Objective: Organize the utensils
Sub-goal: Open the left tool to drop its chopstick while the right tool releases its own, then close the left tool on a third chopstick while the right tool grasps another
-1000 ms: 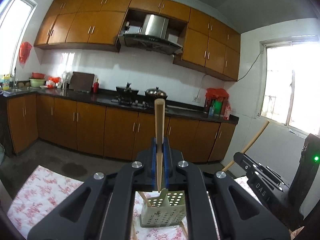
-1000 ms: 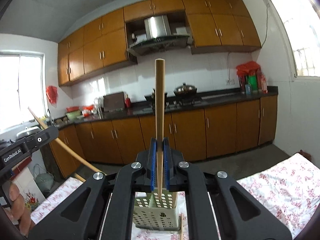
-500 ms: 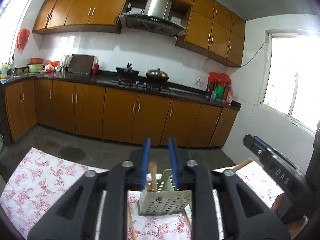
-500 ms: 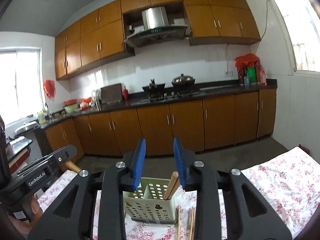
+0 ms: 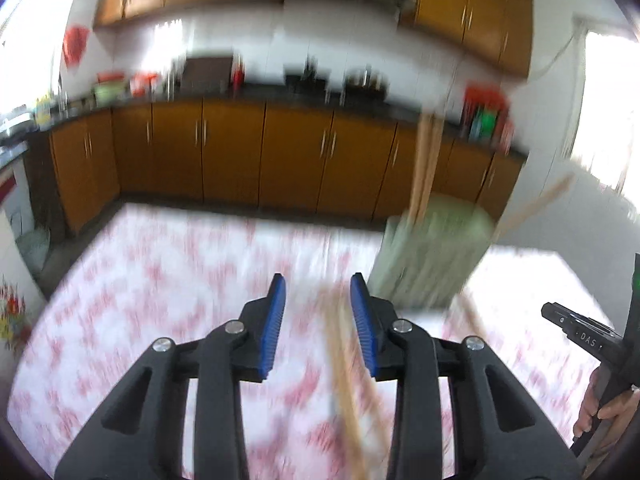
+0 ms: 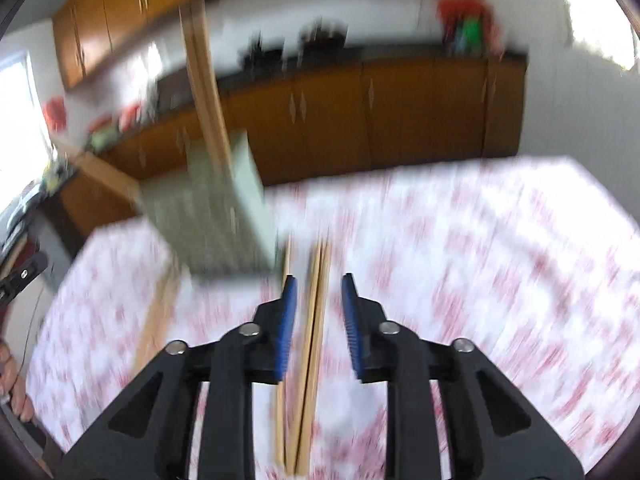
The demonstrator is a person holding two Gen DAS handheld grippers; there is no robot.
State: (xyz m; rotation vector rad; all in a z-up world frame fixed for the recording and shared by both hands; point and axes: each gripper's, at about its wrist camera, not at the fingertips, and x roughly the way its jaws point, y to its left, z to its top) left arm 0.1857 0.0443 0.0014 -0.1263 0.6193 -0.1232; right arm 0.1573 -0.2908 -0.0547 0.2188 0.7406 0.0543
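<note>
1. Two jobs for you here. Left wrist view: your left gripper (image 5: 318,308) has just been opening and holds nothing, so it looks set up to grab the chopsticks (image 5: 346,376) lying on the tablecloth (image 5: 160,300) between its jaws, nearer the right pad. The green holder (image 5: 430,256) stands just beyond, already stocked.
2. Right wrist view: your right gripper (image 6: 318,300) has just been closing, but its pads aren't touching the chopstick pair (image 6: 312,352) lying between them.

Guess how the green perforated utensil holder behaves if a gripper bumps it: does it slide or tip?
The utensil holder looks like thin plastic, so probably light and apt to slide on the floral cloth. It stands tall, with chopsticks rising high above its rim, so a high bump might tip it.
</note>
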